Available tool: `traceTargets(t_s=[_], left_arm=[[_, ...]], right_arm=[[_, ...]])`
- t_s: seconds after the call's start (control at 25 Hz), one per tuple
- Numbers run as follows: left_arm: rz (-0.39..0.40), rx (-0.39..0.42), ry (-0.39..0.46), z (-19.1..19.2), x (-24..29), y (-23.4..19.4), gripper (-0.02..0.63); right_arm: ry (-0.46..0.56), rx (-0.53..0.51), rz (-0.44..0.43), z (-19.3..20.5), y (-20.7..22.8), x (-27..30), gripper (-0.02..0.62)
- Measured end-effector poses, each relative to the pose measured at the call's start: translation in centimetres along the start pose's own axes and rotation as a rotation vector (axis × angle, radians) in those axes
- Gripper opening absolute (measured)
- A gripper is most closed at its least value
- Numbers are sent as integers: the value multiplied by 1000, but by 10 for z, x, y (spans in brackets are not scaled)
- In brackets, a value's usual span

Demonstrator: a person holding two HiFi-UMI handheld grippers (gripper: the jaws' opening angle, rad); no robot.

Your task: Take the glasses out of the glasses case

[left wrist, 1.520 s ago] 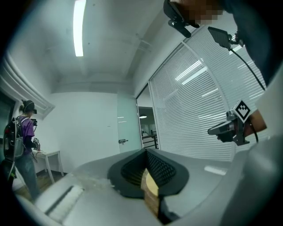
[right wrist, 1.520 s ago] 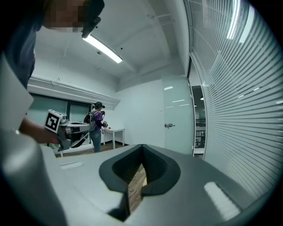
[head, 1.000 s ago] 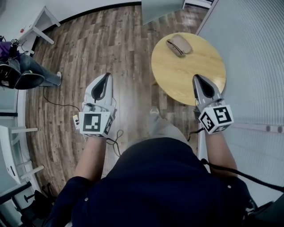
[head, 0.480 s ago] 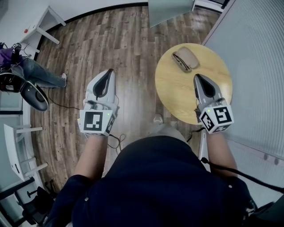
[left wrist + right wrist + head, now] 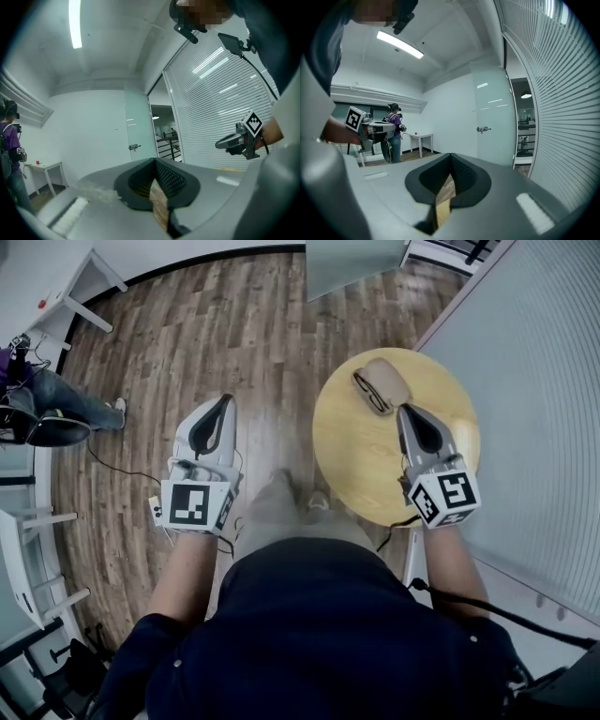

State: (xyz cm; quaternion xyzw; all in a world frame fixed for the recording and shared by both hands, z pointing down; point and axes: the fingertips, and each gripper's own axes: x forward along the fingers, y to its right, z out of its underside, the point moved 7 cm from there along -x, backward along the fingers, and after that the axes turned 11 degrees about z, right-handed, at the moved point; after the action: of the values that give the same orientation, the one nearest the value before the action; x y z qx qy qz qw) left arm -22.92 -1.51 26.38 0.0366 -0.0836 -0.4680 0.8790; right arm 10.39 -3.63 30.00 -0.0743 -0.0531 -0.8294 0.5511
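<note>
Jaws shut on nothing, the right gripper (image 5: 410, 412) hovers over the round table (image 5: 356, 456) just short of the glasses case (image 5: 380, 385), likely lining up a reach, while the equally closed left gripper (image 5: 223, 401) waits above bare floor.

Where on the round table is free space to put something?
The near and left part of the round wooden table is bare, between the tan oval glasses case and the near rim. The case crowds the far edge; the right gripper hangs over the right side.
</note>
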Motion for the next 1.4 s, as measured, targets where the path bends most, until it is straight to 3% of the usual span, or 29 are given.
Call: traceTargets(t_s=[0.36, 0.6, 1.04, 1.4], left_arm=[[188, -4, 8, 21, 80, -39, 6], [376, 21, 35, 21, 165, -49, 6], [660, -12, 71, 25, 279, -73, 6], [834, -50, 77, 20, 323, -40, 6]], right_arm=[[-42, 27, 123, 15, 11, 35, 9], [-58, 35, 227, 17, 18, 54, 9], [-122, 77, 449, 17, 25, 109, 9], [-146, 70, 529, 14, 30, 122, 9]])
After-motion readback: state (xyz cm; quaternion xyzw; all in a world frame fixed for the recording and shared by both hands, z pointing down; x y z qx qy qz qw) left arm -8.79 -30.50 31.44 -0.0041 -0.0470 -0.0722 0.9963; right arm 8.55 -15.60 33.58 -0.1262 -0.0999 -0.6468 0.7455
